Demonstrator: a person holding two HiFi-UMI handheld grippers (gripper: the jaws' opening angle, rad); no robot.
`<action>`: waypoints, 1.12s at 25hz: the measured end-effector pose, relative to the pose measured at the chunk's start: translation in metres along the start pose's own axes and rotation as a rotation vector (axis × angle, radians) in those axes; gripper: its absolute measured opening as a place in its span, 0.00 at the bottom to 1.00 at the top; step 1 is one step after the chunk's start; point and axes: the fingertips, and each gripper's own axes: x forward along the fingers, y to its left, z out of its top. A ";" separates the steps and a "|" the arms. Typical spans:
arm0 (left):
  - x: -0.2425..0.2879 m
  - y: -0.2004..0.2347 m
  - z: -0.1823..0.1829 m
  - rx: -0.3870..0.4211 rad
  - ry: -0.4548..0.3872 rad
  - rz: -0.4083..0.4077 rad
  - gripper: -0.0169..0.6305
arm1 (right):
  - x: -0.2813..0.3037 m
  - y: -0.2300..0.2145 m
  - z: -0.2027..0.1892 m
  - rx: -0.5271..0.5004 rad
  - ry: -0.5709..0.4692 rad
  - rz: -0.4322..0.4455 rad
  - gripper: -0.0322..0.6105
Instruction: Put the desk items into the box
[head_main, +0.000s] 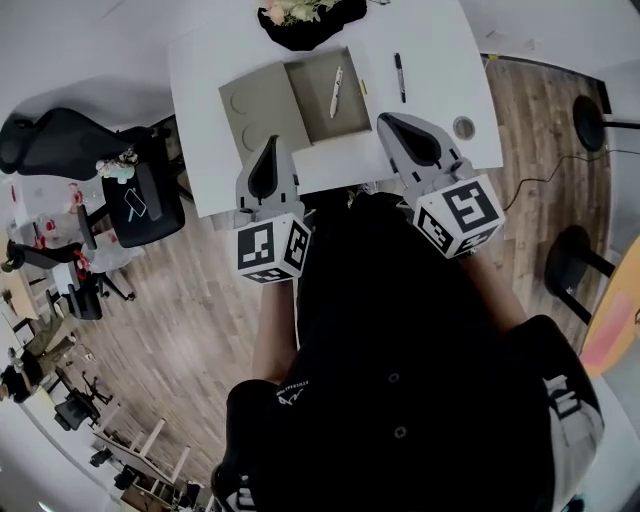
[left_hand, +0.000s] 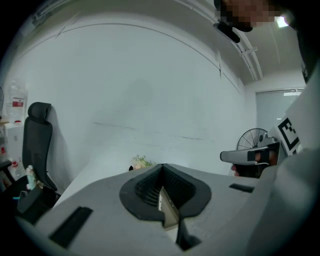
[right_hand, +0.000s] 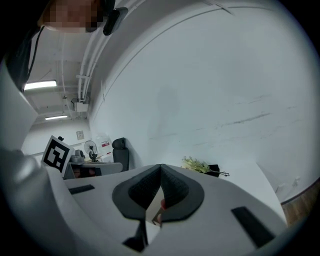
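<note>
An open beige box (head_main: 352, 118) lies on the white desk (head_main: 440, 60), its lid (head_main: 260, 102) flat to the left. A white pen (head_main: 337, 91) rests inside the box. Right of the box lie a black marker (head_main: 400, 77) and, near the front right corner, a small grey ring (head_main: 463, 127). My left gripper (head_main: 270, 145) hovers at the desk's front edge below the lid, shut and empty. My right gripper (head_main: 386, 120) is over the front edge just right of the box, also shut and empty. In the gripper views each pair of jaws meets at the tip (left_hand: 161, 167) (right_hand: 161, 167).
A bunch of flowers on black wrapping (head_main: 300, 14) lies at the desk's far edge. A black office chair (head_main: 140, 200) stands left of the desk, two round stools (head_main: 572, 268) to the right, on wooden floor. The person's black-clad body fills the lower head view.
</note>
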 end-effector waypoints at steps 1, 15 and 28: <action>-0.006 0.001 0.003 0.004 -0.014 0.004 0.04 | 0.002 0.004 0.000 -0.007 0.000 0.009 0.05; -0.049 -0.005 0.046 0.099 -0.199 -0.033 0.04 | 0.007 0.031 0.030 -0.079 -0.082 0.035 0.05; -0.036 -0.013 0.052 0.130 -0.183 -0.100 0.04 | 0.003 0.027 0.030 -0.081 -0.091 -0.019 0.05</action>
